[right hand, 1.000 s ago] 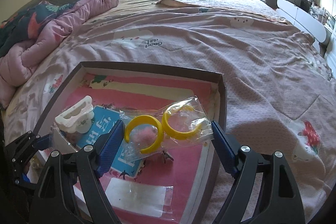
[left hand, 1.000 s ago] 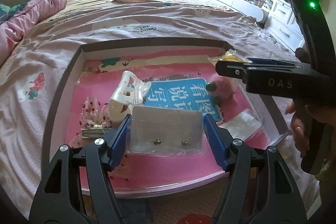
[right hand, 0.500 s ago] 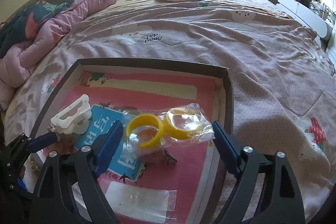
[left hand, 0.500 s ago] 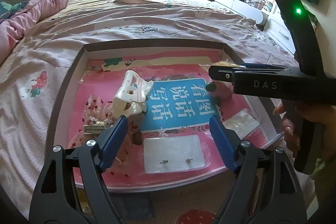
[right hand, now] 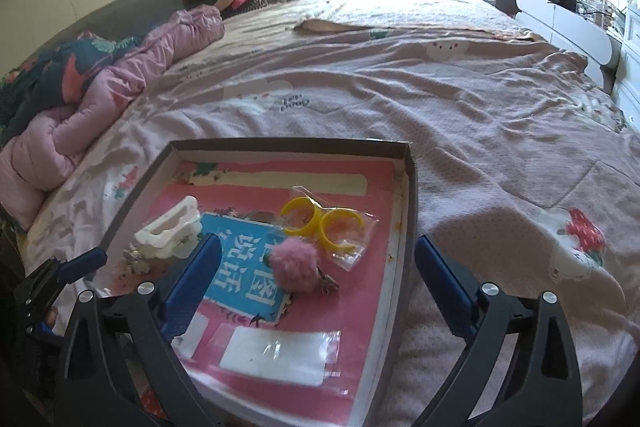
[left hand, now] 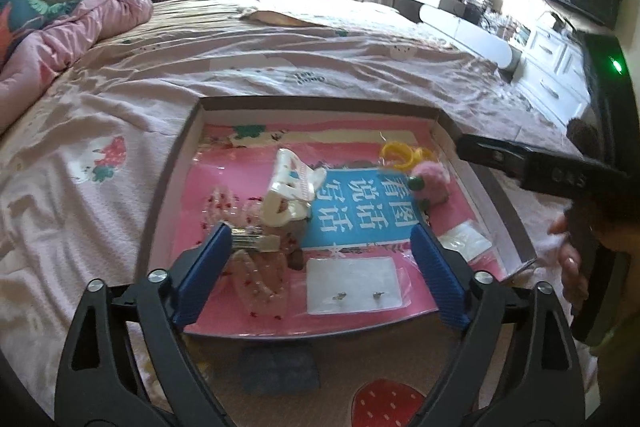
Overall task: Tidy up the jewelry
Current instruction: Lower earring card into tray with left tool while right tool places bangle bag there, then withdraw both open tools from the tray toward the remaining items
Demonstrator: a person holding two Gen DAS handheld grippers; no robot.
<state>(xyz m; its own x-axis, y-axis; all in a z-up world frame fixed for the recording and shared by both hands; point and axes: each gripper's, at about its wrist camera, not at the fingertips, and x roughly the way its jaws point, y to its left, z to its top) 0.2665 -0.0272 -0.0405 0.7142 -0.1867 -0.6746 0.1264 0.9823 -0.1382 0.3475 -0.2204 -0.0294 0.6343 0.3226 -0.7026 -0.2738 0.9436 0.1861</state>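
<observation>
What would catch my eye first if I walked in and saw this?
Probably the shallow box lying on the pink bedspread, its bright pink lining strewn with trinkets. A white hair claw clip sits left of a blue card with white Chinese characters, and a bag of yellow rings lies near the far right corner beside a fluffy pink pompom.

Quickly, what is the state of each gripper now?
Left gripper: open, just been opening, holding nothing.
Right gripper: open, just been opening, holding nothing.
</observation>
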